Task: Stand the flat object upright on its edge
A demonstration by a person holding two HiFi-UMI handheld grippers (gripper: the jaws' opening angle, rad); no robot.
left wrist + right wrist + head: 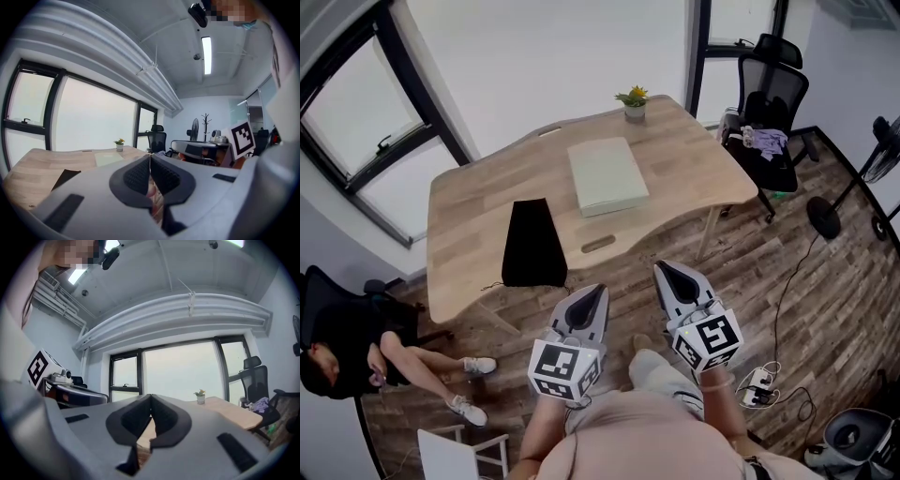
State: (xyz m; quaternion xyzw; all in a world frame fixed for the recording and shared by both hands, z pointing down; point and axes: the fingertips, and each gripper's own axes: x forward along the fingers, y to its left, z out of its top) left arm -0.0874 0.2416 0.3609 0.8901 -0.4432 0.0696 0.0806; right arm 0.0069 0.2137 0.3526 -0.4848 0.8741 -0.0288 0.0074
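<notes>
A pale green flat book-like object [607, 174] lies flat on the wooden table [478, 202], near its middle; it shows faintly in the left gripper view as the same flat object [108, 159]. A black cloth pouch [532, 242] lies flat at the table's front left. My left gripper [598, 291] and right gripper [661, 269] hang side by side in front of the table, off its near edge, both shut with nothing between the fingers. In the gripper views the left gripper [150, 156] and right gripper [150, 397] point level towards the table.
A small potted plant [633, 99] stands at the table's far edge. A black office chair [767, 112] with things on its seat is at the right, a floor fan [832, 211] beyond it. A person [356, 352] sits low at the left. A power strip [757, 386] lies on the floor.
</notes>
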